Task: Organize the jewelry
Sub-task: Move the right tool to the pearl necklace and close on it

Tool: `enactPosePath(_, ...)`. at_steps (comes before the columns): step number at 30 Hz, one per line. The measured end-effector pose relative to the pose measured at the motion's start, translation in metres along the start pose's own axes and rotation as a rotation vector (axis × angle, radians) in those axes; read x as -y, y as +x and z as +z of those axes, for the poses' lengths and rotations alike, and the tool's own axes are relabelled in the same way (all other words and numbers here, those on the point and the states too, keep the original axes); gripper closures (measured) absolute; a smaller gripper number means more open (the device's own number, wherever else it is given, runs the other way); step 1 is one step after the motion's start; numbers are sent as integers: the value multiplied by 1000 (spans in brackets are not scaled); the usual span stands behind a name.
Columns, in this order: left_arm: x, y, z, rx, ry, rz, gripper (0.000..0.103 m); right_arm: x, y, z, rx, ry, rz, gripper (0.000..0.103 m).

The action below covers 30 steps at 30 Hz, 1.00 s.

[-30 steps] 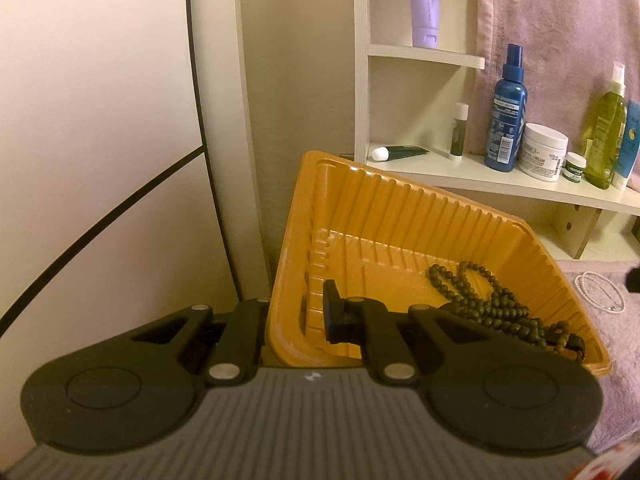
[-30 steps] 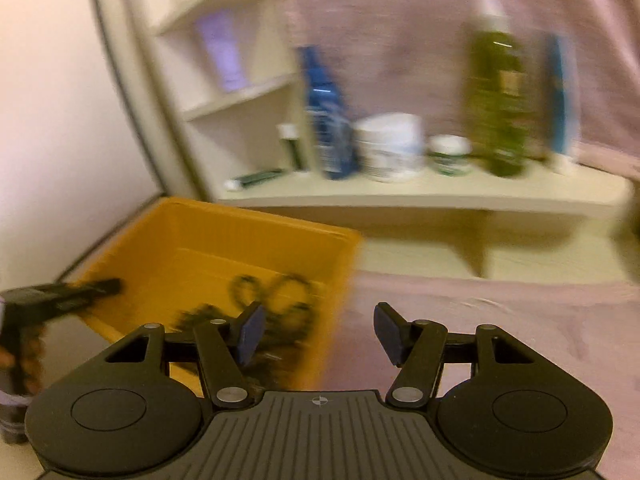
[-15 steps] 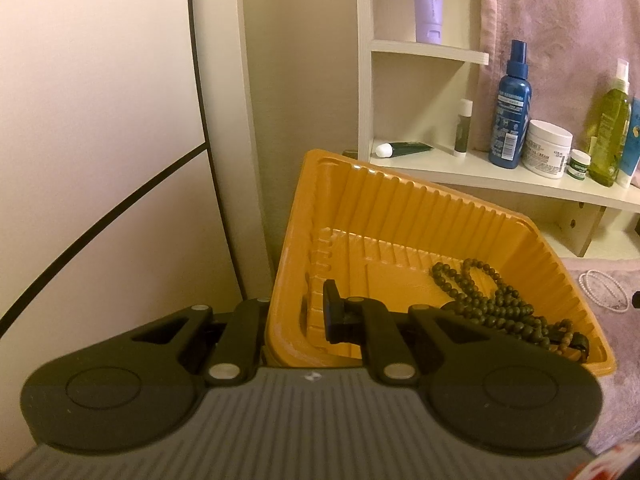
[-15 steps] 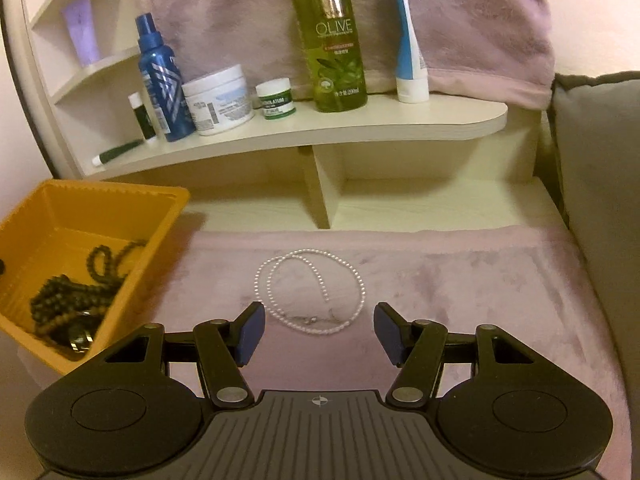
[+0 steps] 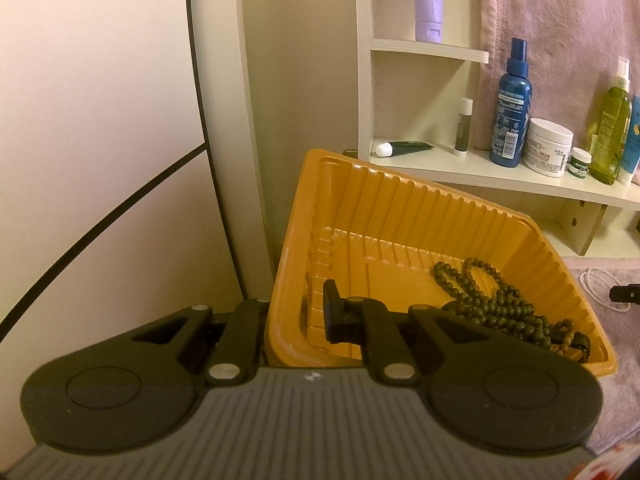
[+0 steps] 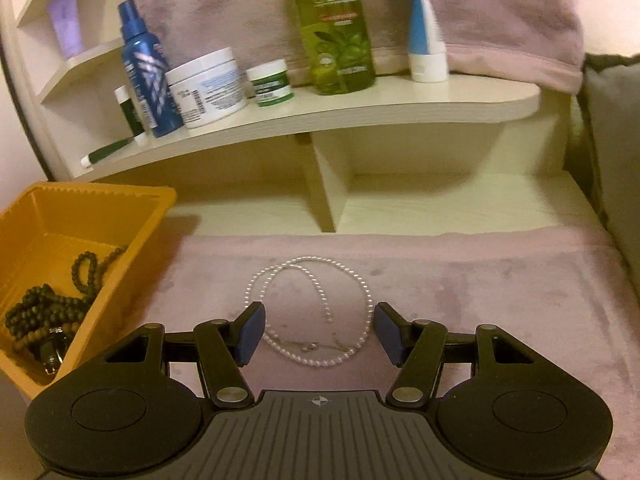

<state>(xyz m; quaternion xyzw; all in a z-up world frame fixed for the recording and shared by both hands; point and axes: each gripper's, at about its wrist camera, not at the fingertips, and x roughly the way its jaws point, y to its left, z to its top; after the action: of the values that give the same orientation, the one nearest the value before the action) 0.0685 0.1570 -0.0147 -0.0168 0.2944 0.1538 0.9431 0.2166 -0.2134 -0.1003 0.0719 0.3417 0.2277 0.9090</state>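
An orange plastic tray [image 5: 400, 208] is tipped up on its near-left corner, and my left gripper [image 5: 296, 316] is shut on that wall. Dark green bead strings [image 5: 492, 304] lie heaped in the tray's lower right. In the right wrist view the same tray [image 6: 100, 200] stands at the left with the dark beads [image 6: 44, 312] inside. A white pearl necklace [image 6: 316, 308] lies looped on the mauve cloth [image 6: 480, 288]. My right gripper [image 6: 320, 330] hovers open just above it, with the near loop between its blue pads [image 6: 250, 332].
A cream shelf unit [image 6: 360, 108] behind holds a blue spray bottle [image 6: 146, 68], a white jar [image 6: 208, 88], a small green-labelled jar [image 6: 270, 82], a green olive bottle [image 6: 340, 28] and a blue tube [image 6: 424, 32]. A mauve towel hangs behind. A grey cushion [image 6: 616, 152] borders the right.
My right gripper swung right from over the tray and came down over the pearl necklace, which now lies between its pads. The left gripper and tray stayed put.
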Motion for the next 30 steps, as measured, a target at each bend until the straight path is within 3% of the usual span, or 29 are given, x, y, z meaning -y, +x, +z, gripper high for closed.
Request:
enactPosePath(4,1,0,0,1,3,1,92,-17,4,-2,-10,-65,19,42)
enactPosePath(9,1,-1,0,-2,6,1,92,-36,9,-8,-18,-175,-35,43)
enactPosePath(18,2,-2,1,0,8,-1,92,-44,18,-8,-13,-164,-129,43)
enactPosePath(23,1,-3,2,1,8,-2,92,-42,16,-7,-7,-161,-162,62)
enactPosePath(27,2,-2,2,2,5,0,92,-38,10,-7,-12,-169,-163,92)
enactPosePath(30,2,-2,2,2,5,-1,92,-37,6,-7,-18,-176,-155,97)
